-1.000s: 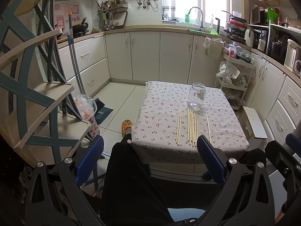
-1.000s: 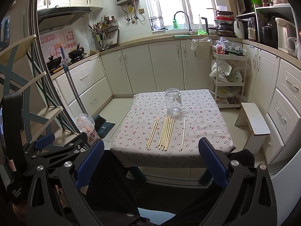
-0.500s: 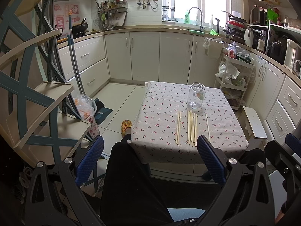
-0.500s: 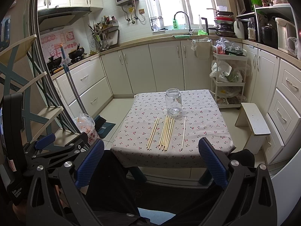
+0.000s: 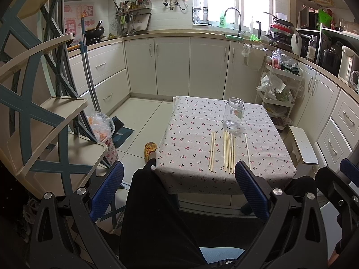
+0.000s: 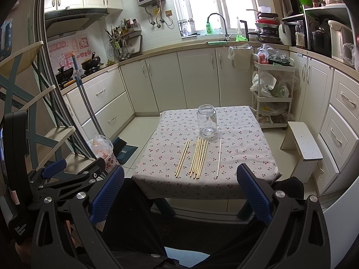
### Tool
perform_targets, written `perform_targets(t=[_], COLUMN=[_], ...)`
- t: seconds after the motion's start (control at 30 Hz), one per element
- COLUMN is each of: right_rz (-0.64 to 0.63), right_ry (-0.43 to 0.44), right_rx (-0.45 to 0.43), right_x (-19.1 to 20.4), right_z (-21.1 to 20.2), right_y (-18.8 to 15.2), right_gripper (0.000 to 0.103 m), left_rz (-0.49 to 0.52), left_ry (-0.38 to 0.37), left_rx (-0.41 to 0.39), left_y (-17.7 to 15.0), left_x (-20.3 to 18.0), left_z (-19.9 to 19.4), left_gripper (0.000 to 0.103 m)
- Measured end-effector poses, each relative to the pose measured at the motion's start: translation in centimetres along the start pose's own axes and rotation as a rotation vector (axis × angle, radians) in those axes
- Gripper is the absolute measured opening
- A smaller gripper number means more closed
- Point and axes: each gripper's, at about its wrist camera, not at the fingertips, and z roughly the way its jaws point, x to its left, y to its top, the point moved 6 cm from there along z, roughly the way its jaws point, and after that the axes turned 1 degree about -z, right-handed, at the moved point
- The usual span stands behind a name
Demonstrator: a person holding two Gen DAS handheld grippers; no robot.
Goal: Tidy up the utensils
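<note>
Each tool, the left tool [image 5: 179, 189] and the right tool [image 6: 178, 189], is showing black skeletal arms with silver screws and ribbed blue pads [image 5: 250, 189]. Below them, the person is wearing black trousers [image 5: 154, 219] and a patterned yellow slipper [image 5: 149, 147].

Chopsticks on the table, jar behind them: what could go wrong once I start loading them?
1. The glass jar stands lidless right at the far tips of the chopsticks; a push along the sticks may tip it.
2. The middle bundle lies packed side by side, so the tongs may grab several or scatter them.
3. The lone chopstick lies flat on the loose tablecloth; pinching it may snag the fabric.
</note>
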Motion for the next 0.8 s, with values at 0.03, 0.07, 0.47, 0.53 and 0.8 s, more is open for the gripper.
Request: perform_targets(t=[0.03,0.07,0.47,0.53,0.8], right_rz=[0.0,0.0,0.003,0.013,0.06], right_ry=[0.0,0.0,-0.034,-0.04,-0.084], right_rx=[0.0,0.001,-0.018,-0.006,0.092], right_x=[0.0,0.0,-1.1,-2.0,-6.7], right_z=[0.0,0.0,0.9,2.4,11.5], right_y=[0.0,0.0,1.3,1.8,2.1], right_gripper=[0.096,0.096,0.096,0.096,0.096], left_rz=[0.0,0.0,0.016,0.014,0.036], left_ry=[0.0,-0.001,-0.01,-0.037,-0.096], left_rx=[0.0,0.001,-0.004,0.02,0.178], left_y=[0.0,-0.1,0.5,1.1,1.0], left_x=[0.0,0.0,-1.8,-2.3,-4.2], left_z=[0.0,0.0,2.1,3.7,12.6], left_gripper=[0.095,0.095,0.095,0.095,0.095])
